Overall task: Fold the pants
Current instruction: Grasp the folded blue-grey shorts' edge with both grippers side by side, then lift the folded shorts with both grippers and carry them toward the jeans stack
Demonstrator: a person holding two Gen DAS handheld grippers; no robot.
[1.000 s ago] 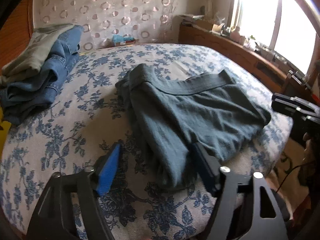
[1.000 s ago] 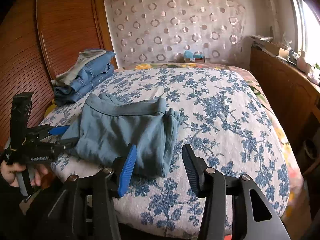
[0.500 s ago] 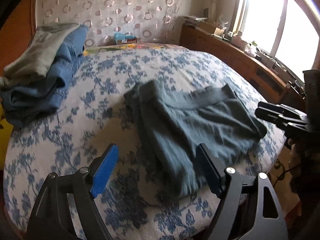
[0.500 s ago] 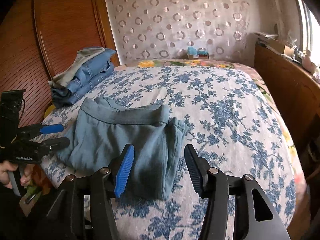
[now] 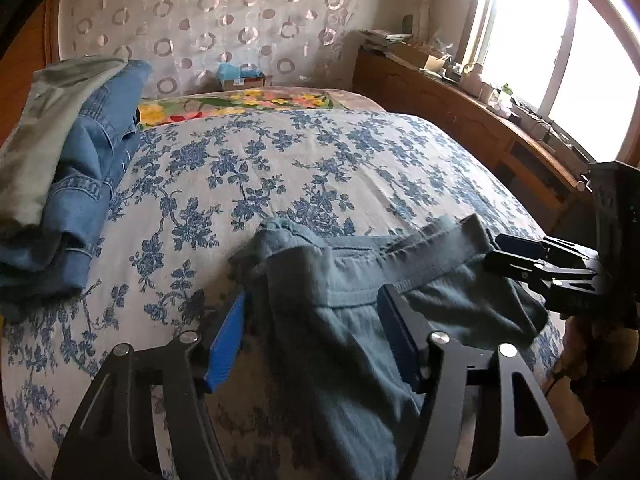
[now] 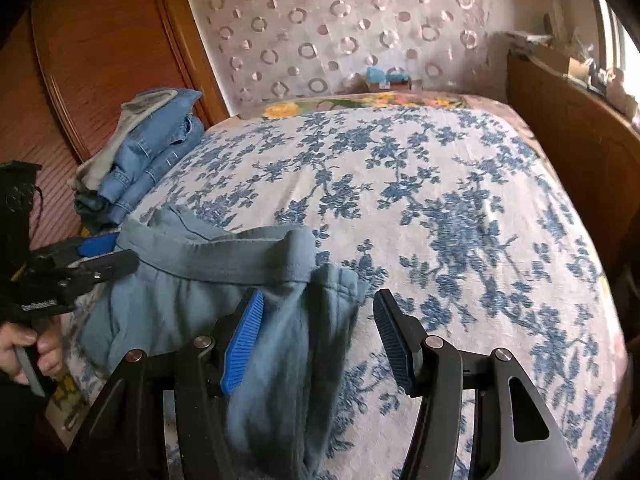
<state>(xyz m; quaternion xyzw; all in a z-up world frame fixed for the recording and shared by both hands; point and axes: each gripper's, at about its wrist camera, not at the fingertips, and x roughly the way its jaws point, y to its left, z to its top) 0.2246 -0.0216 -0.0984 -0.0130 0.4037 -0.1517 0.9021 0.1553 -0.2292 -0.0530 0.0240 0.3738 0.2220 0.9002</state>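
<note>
- Pants (image 5: 344,320): grey-blue, partly folded, bunched at the near edge of the bed (image 5: 320,168), waistband facing the far side. Part of the fabric hangs over the bed's near edge.
- Left gripper (image 5: 310,330): jaws straddle one end of the pants, fabric lies between the blue pads. Jaws have just been closing, but there is a visible gap on the right pad side; not clamped as far as I can tell, motion blur makes contact on the left pad hard to judge.
- Right gripper (image 6: 318,338): jaws apart and have just been opening. Left pad sits against or just over the folded edge of the pants, right pad is over bare bedspread. No grip.
- Seen from the left wrist, the right gripper's tips sit at the other end of the waistband.
- A hand (image 6: 32,350) holds the left gripper's handle at the left edge of the right wrist view.
- Stack of folded jeans (image 5: 80,200) with a grey-green garment on top, far left of the bed, well apart from the pants.
</note>
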